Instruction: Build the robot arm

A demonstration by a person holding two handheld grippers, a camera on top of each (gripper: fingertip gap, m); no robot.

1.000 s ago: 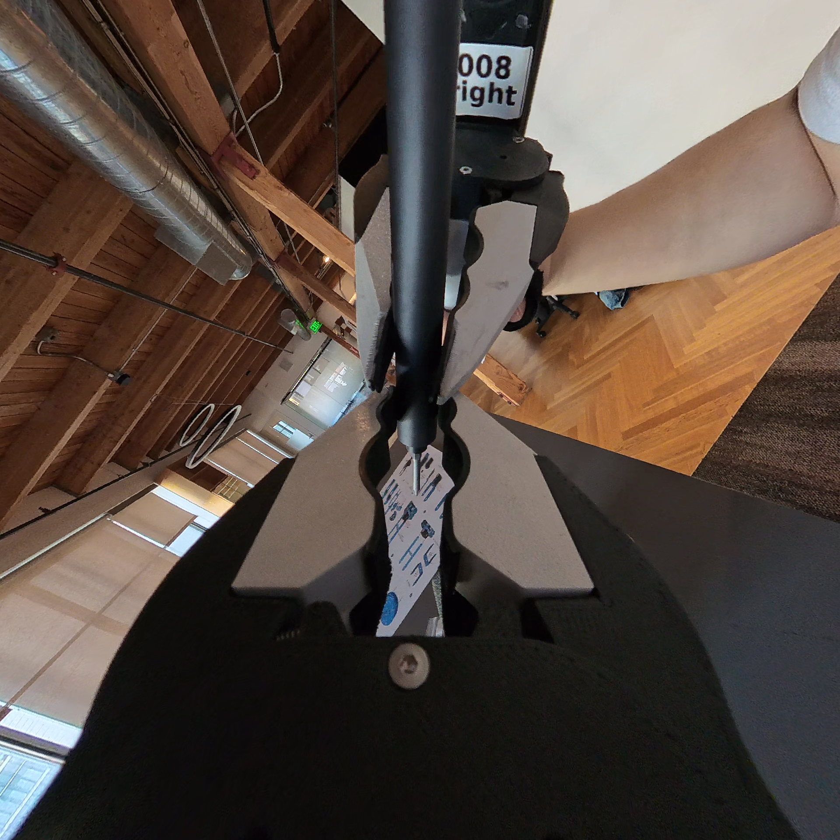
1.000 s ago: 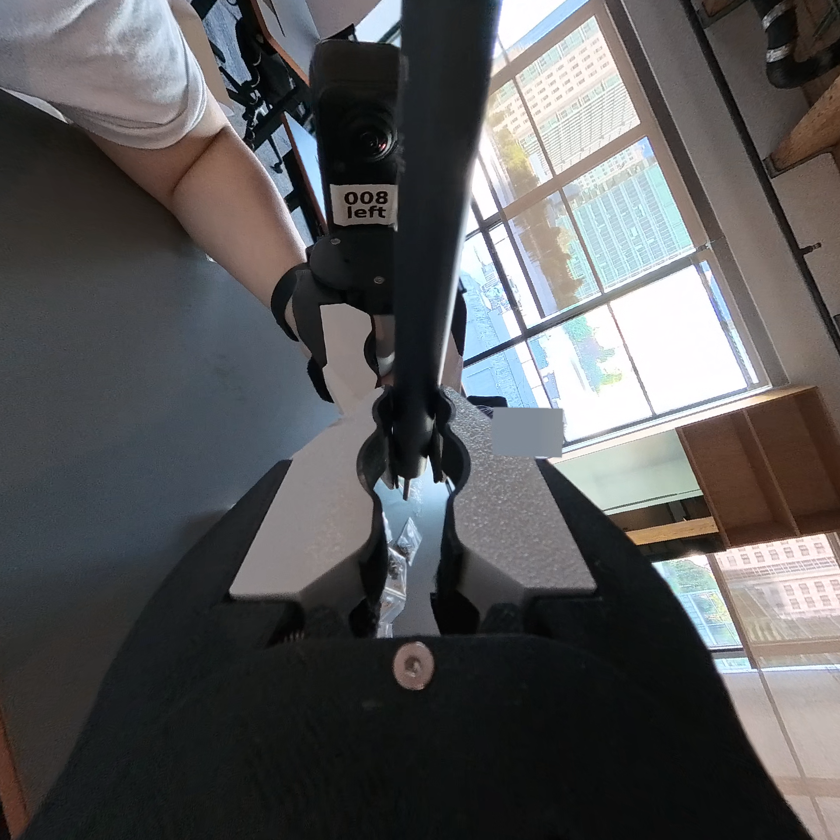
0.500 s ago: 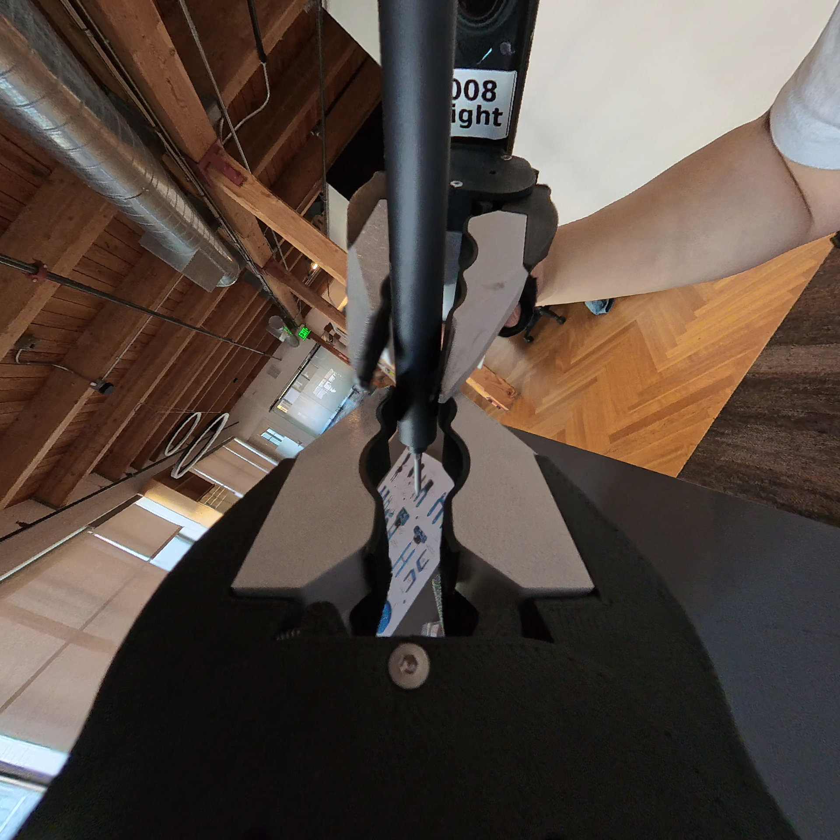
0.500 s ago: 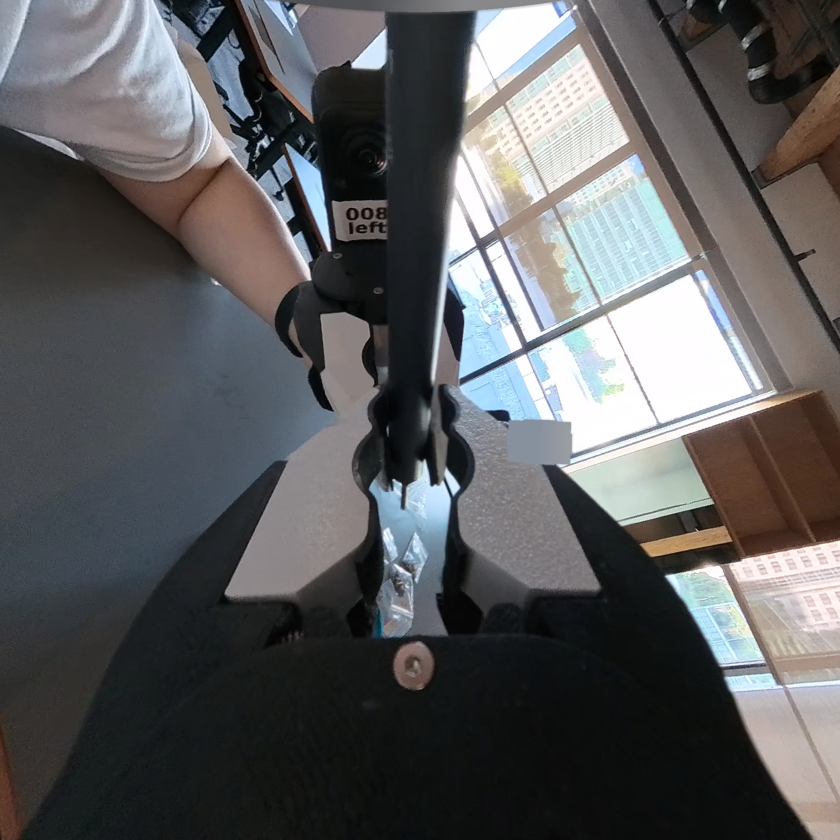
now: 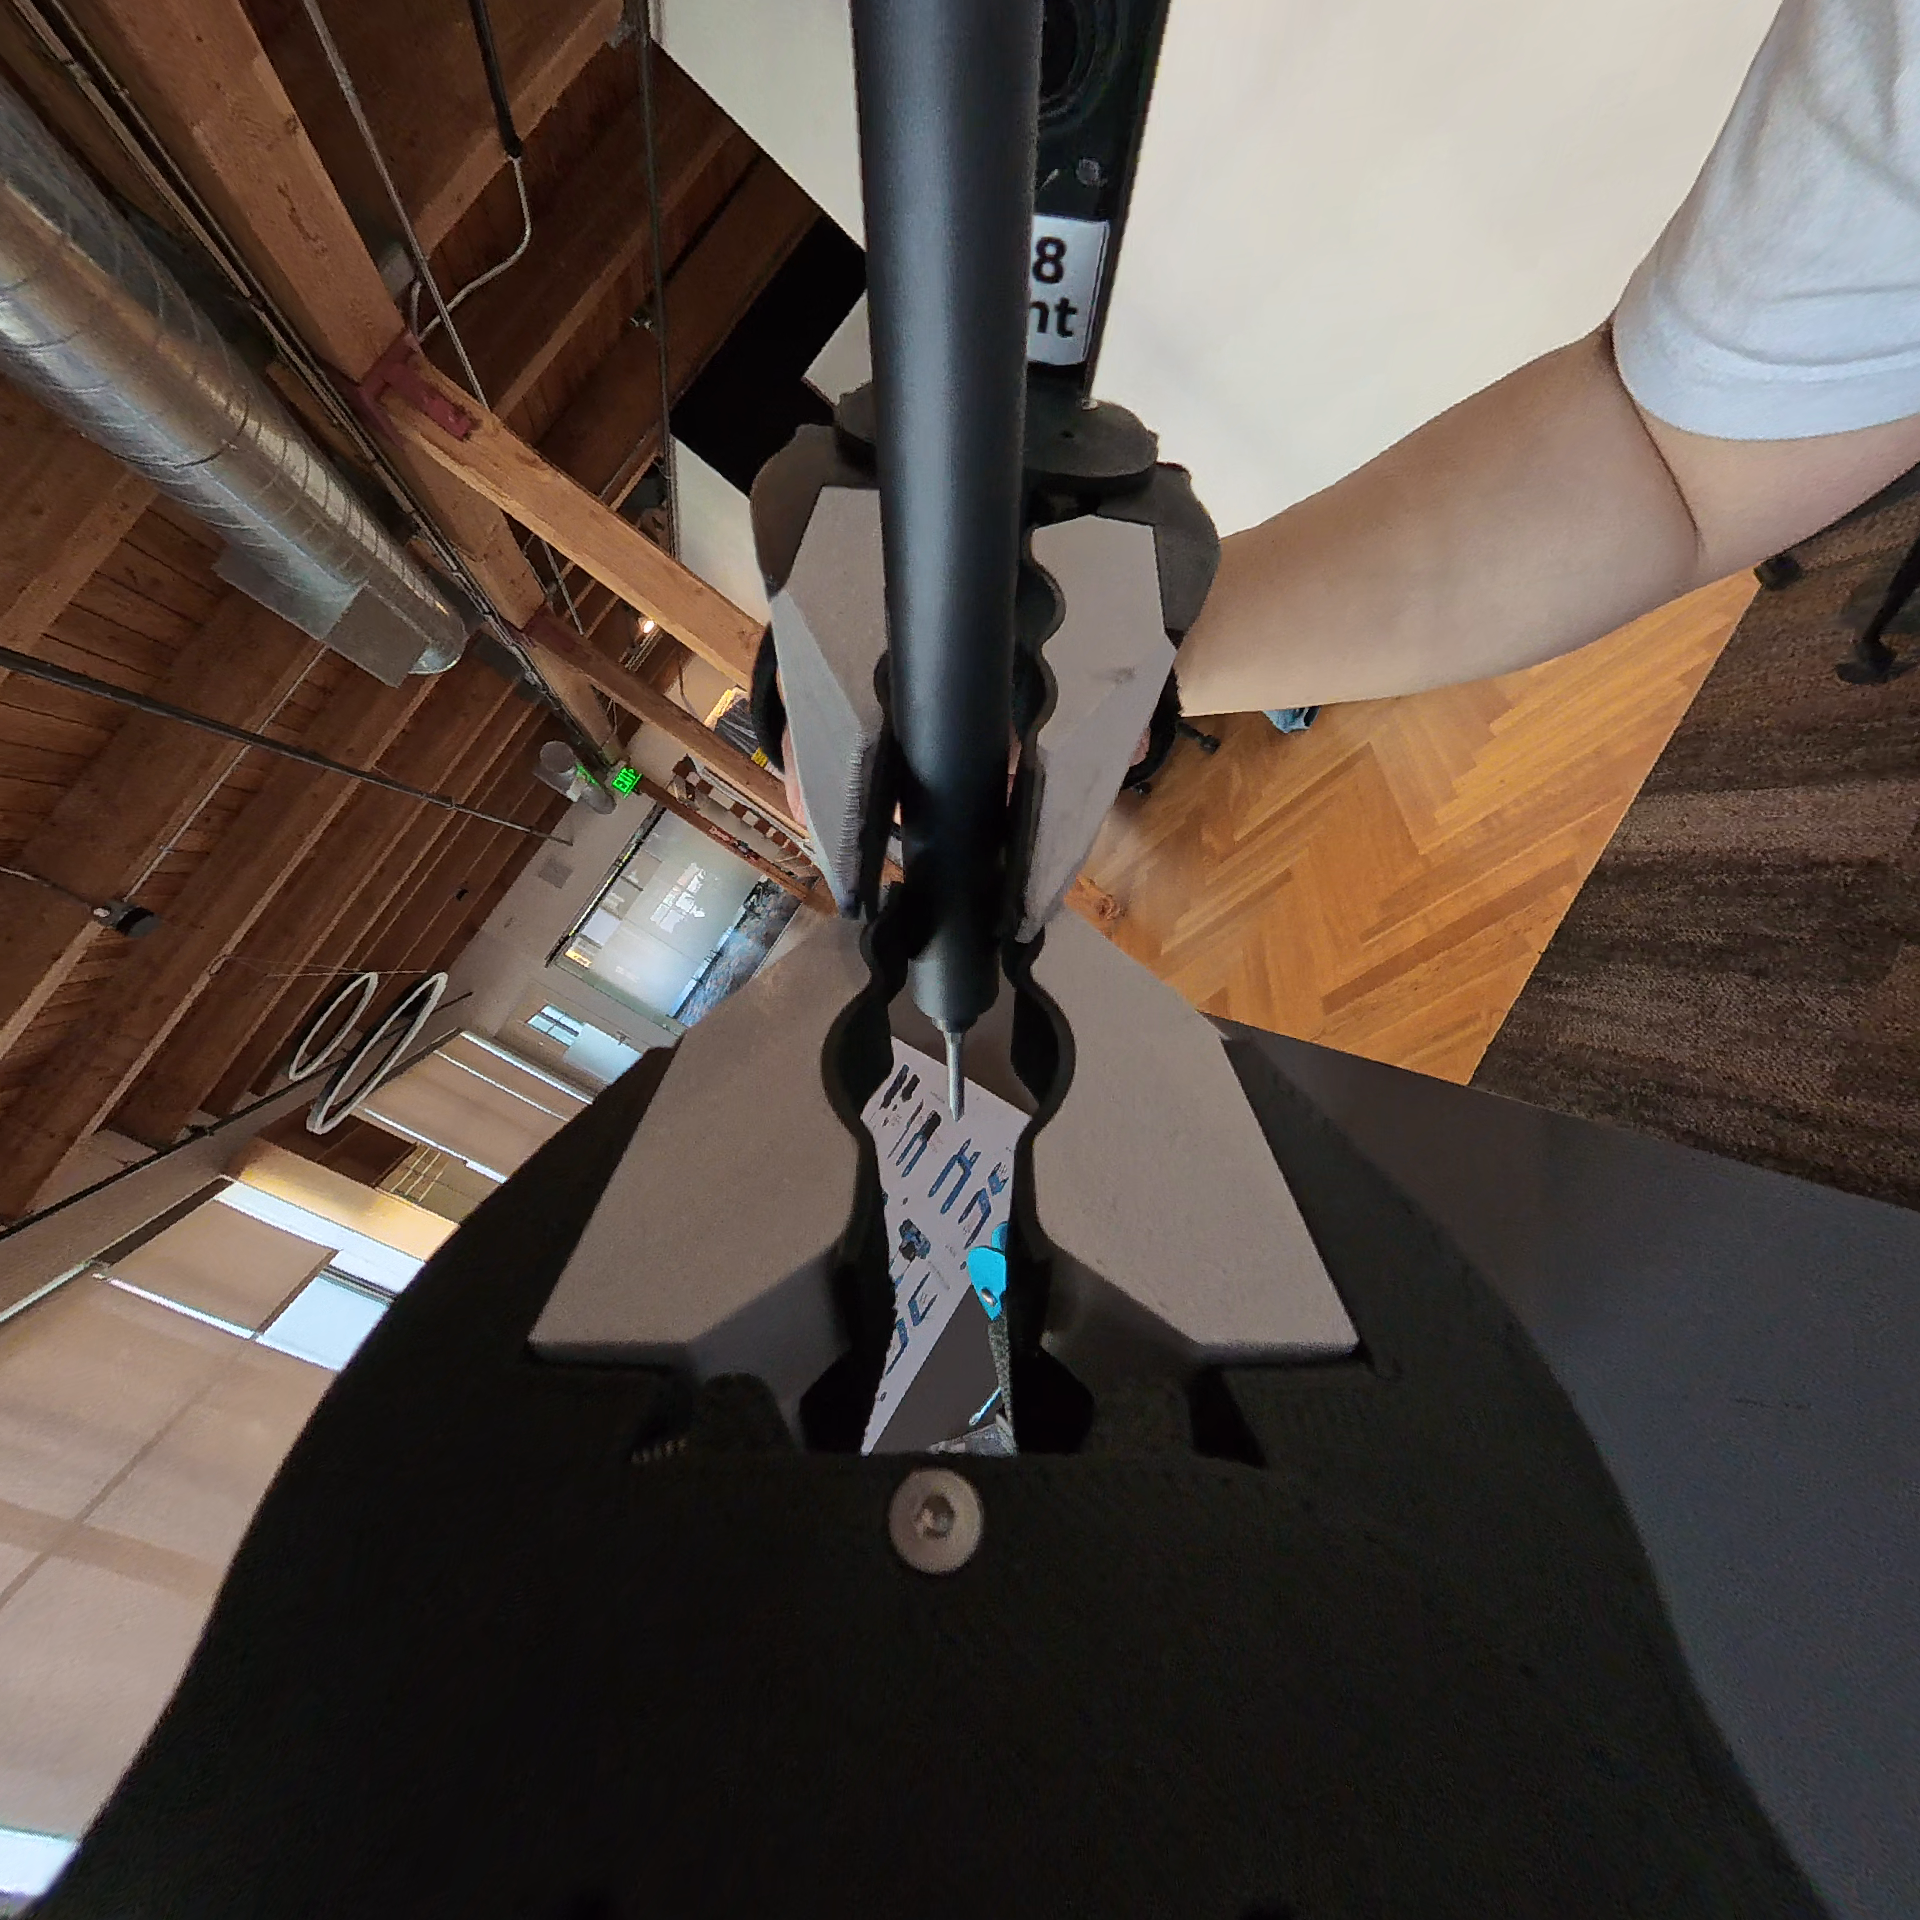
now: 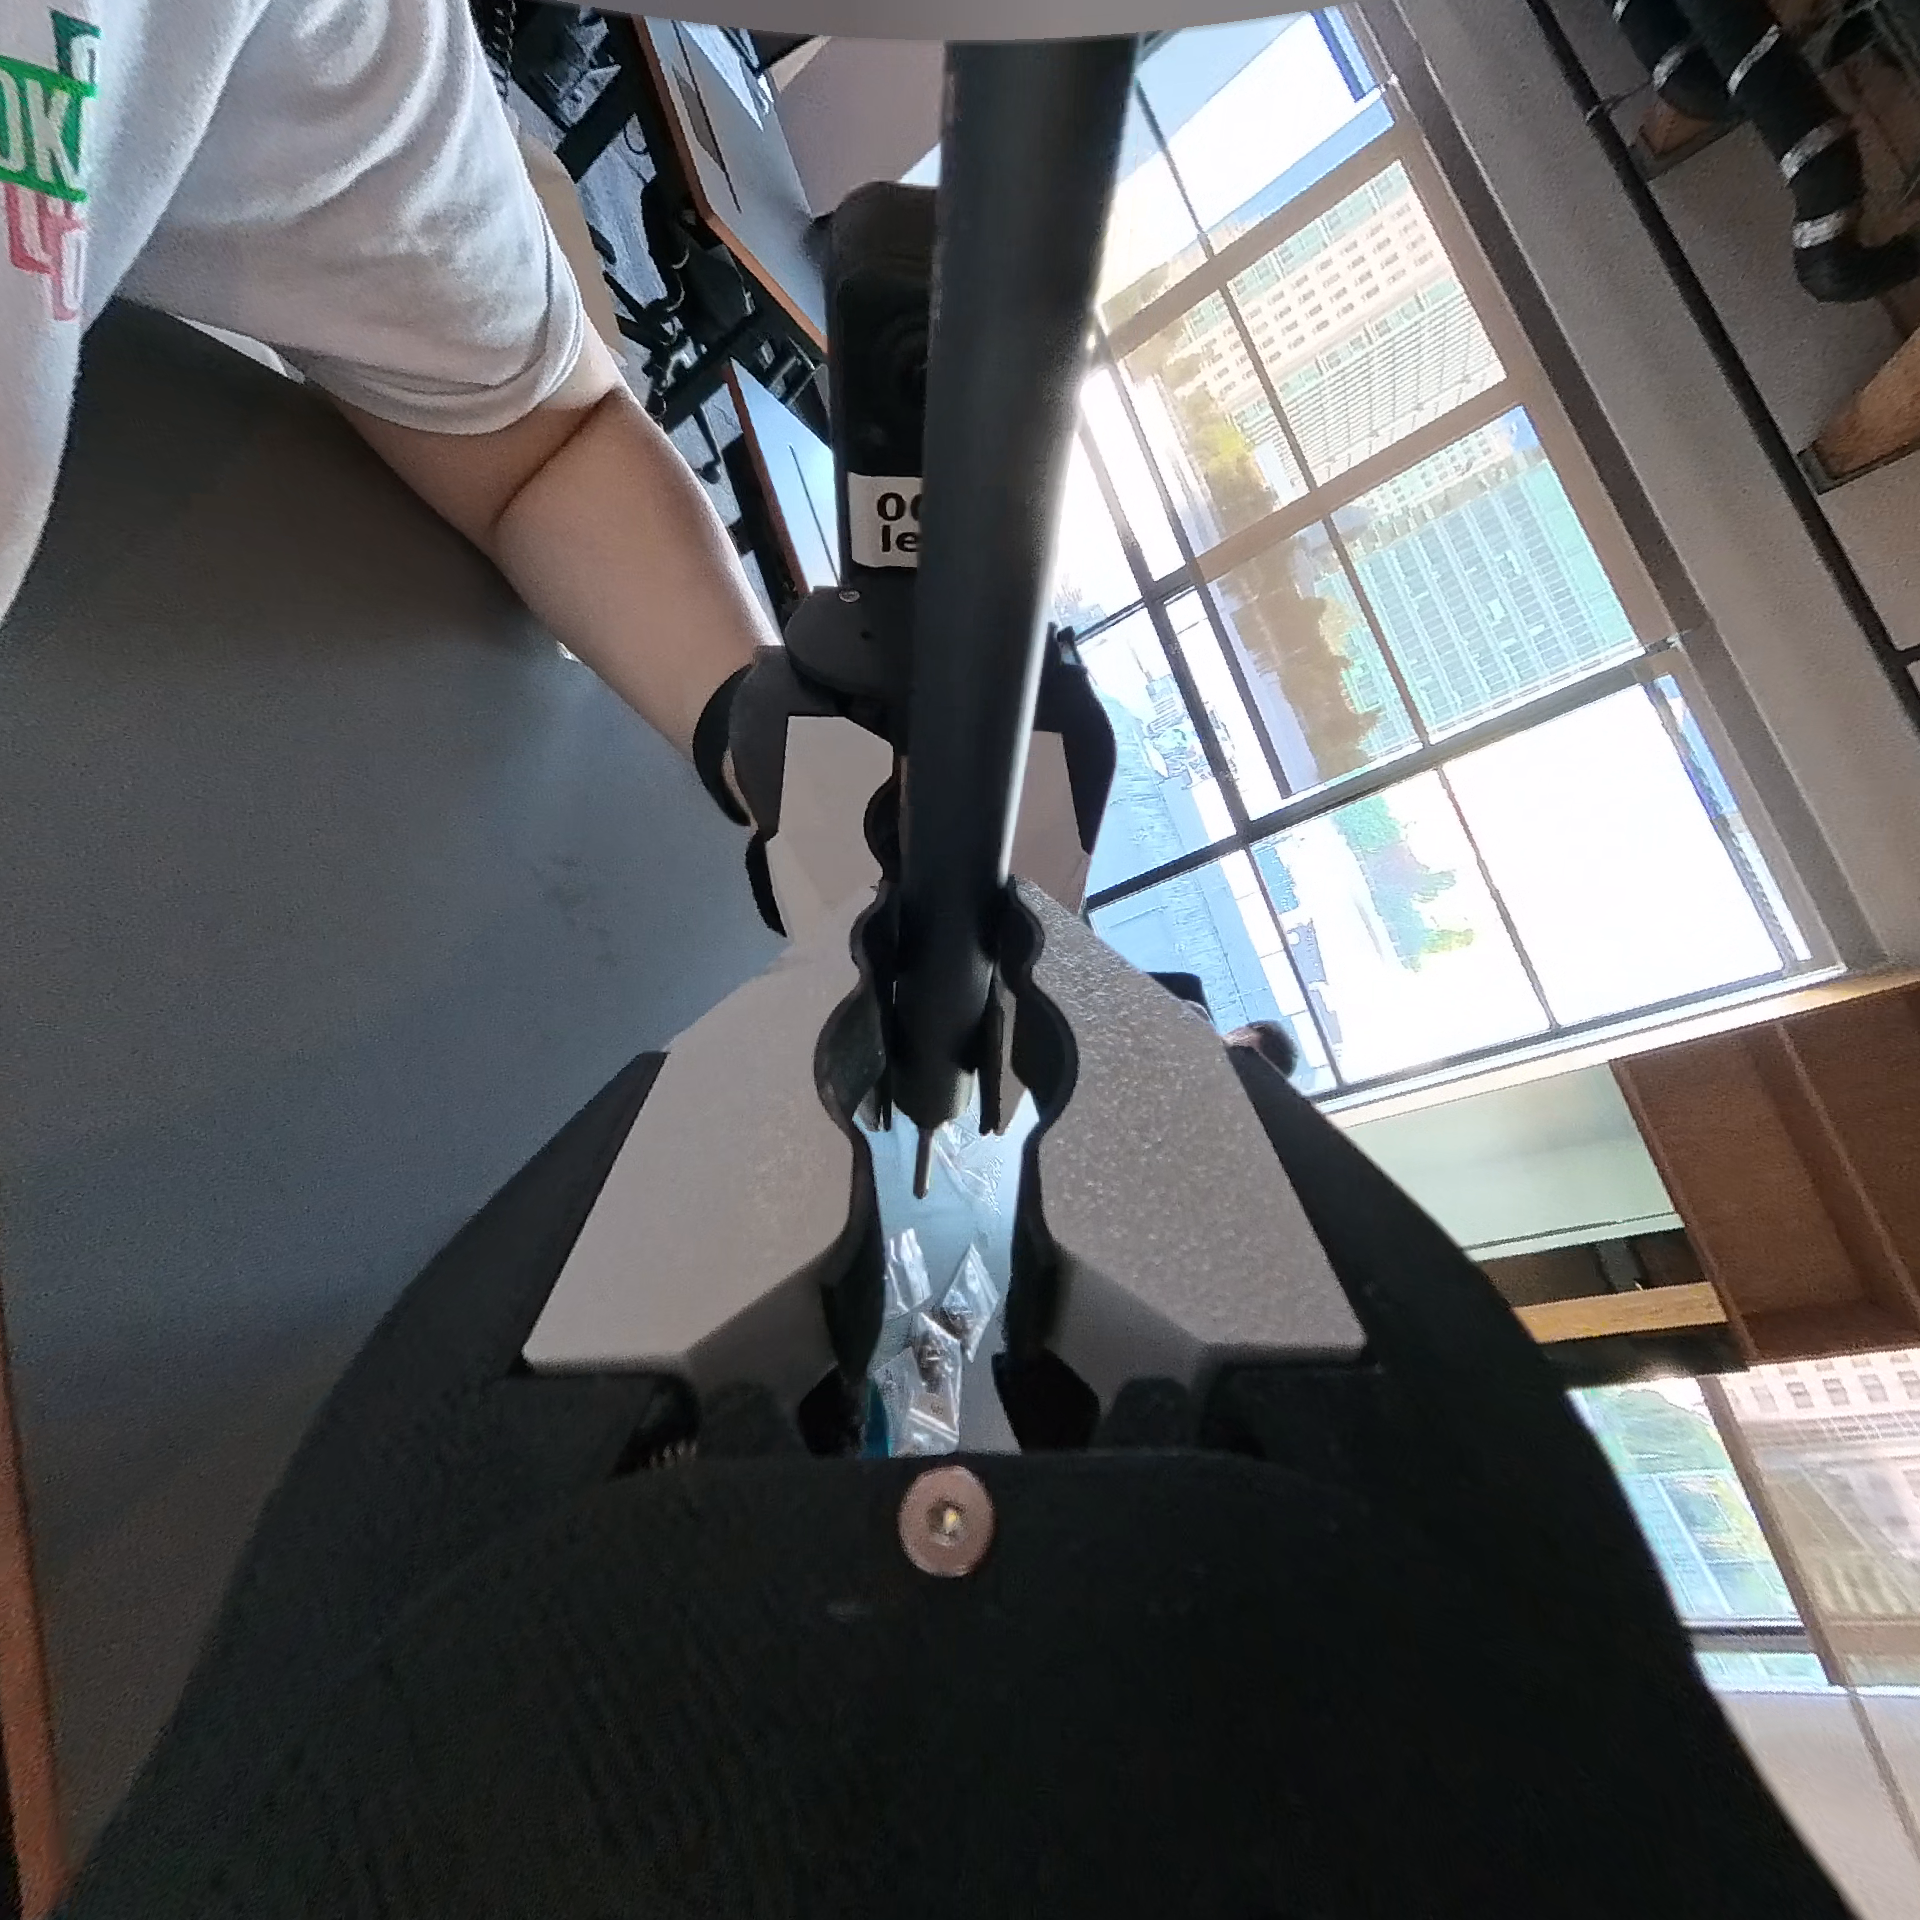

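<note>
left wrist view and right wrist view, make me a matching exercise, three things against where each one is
1 long black screwdriver with thin metal tip
2 white sheet printed with blue drawings
3 small clear plastic bags of screws

a seen past the right gripper
b seen past the left gripper
c clamped in both

Pairs: 1-c, 2-b, 3-a
</note>
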